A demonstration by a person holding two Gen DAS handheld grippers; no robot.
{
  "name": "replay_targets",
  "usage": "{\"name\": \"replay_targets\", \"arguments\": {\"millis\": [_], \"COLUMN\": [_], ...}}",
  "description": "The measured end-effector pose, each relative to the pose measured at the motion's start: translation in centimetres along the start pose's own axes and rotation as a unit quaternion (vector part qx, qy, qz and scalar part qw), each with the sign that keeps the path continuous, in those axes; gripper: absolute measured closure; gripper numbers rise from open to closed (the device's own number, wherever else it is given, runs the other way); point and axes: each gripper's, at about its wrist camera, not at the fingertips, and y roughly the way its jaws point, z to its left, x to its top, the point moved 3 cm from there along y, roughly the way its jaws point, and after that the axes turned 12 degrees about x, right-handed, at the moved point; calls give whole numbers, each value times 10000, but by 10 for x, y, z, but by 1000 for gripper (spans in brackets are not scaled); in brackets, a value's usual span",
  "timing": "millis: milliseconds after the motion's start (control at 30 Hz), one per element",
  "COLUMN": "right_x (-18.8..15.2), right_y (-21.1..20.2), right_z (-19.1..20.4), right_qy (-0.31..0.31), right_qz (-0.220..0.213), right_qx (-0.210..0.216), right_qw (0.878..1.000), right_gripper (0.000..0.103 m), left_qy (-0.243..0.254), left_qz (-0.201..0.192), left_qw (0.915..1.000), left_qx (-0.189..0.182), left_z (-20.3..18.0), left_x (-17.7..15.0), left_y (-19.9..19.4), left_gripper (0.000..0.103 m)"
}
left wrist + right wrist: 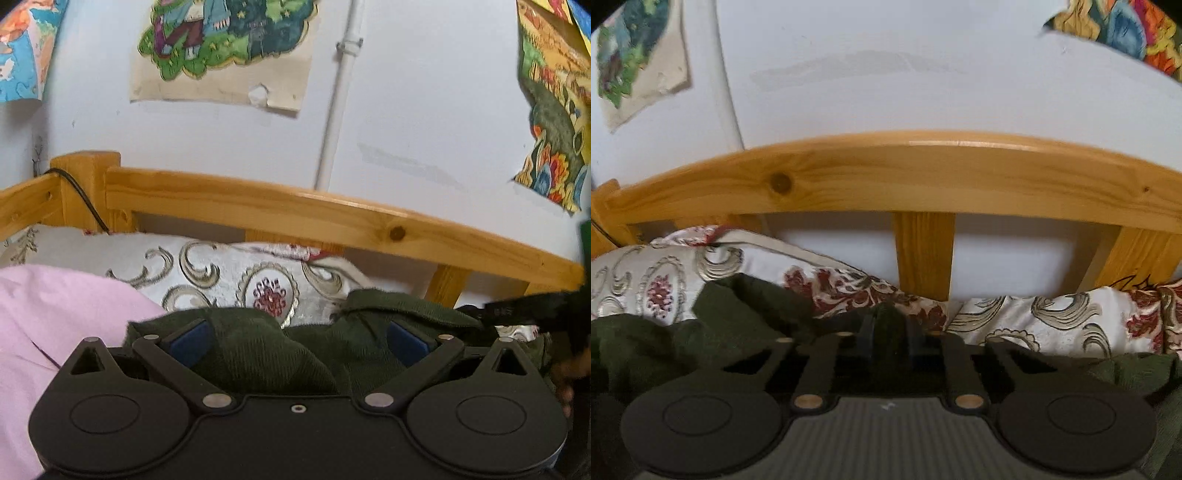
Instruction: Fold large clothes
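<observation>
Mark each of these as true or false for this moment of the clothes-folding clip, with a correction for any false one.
1. The right gripper is closed on a bunch of the dark green garment. True.
2. The left gripper is pinched shut on the pink cloth. False: its jaws stand wide apart, with green fabric bunched between them and no pad visibly pressing; the pink cloth lies off to its left.
3. A wooden bed rail runs behind the patterned bedding. True.
4. The wall behind the bed is bare. False: colourful posters hang on it.
</observation>
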Motion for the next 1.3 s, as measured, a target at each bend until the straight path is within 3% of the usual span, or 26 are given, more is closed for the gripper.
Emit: {"name": "replay_targets", "arguments": {"millis": [133, 267, 400, 567, 667, 800, 933, 1000, 1100, 1133, 1200, 1300], "right_x": [-9, -36, -85, -147, -174, -210, -232, -239, -250, -253, -259, -261], "right_y": [-43, -97, -147, -193, -203, -193, -185, -182, -180, -179, -179, -180], "right_z": [15, 35, 54, 57, 51, 48, 51, 54, 58, 59, 60, 59], "right_qy": [-372, -1065, -1918, -2126, -2091, -2214, -2554, -2674, -2914, -2966, -3040, -3021], "right_qz": [-562, -1144, -1669, -2103, -2254, -2042, -1832, -1770, -1688, -1658, -1622, -1609], "right_qx": [129, 229, 140, 36, -44, -241, -324, -356, -419, -421, -437, -409], "right_qw": [9976, 9874, 9670, 9542, 9516, 9533, 9488, 9465, 9407, 9396, 9377, 9387], "right_gripper": [87, 87, 87, 87, 87, 86, 86, 86, 86, 86, 86, 86], "left_qy": [-255, -552, -810, -896, -606, -198, -251, -211, 127, 237, 407, 183], "left_qz": [-78, -128, -152, -219, -217, -187, -377, -521, -503, -417, -89, 293], "left_qw": [9996, 9982, 9957, 9926, 9938, 9943, 9933, 9937, 9982, 9988, 9979, 9960], "left_qx": [-77, -219, -413, -785, -908, -1027, -1067, -971, -283, -28, 486, 824], "left_z": [7, 13, 15, 15, 8, -4, -14, -24, -41, -43, -43, -19], "left_x": [9, 20, 28, 24, 9, -8, 4, 18, 38, 41, 41, 31], "left_y": [-13, -30, -48, -83, -100, -108, -105, -98, -72, -60, -34, -14], "left_gripper": [2, 2, 2, 1, 1, 1, 1, 1, 1, 1, 11, 13]}}
